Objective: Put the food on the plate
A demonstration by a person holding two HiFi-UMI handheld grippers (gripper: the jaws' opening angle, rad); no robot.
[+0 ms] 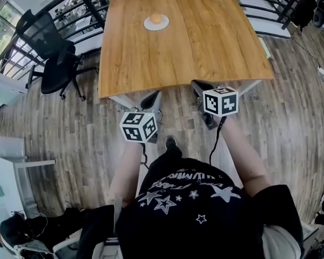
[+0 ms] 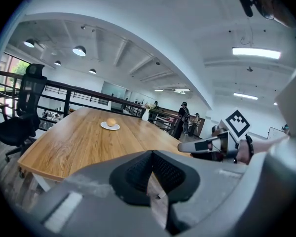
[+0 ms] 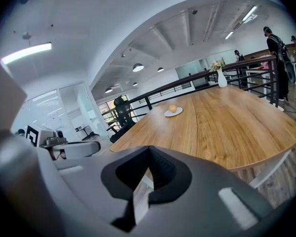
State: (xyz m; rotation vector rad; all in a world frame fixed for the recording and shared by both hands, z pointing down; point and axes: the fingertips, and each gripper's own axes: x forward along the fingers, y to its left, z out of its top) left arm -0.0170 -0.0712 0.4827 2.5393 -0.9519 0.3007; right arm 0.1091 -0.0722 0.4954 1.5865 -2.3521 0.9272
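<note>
A long wooden surface point(image 1: 189, 53) stretches ahead. My left tongs point(image 1: 151, 98) and right tongs point(image 1: 200, 86), both pressed together and empty, hang at its near edge. Far across, a white plate point(image 1: 147, 24) holds the round orange food point(image 1: 156, 18). I'd approach slowly and spread the tongs only if it needs nudging.

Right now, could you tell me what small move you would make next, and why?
I would probably just draw both grippers back and stop. The round orange food already sits on the white plate, far across the table. The left gripper and right gripper are at its near edge, jaws shut and empty.
</note>
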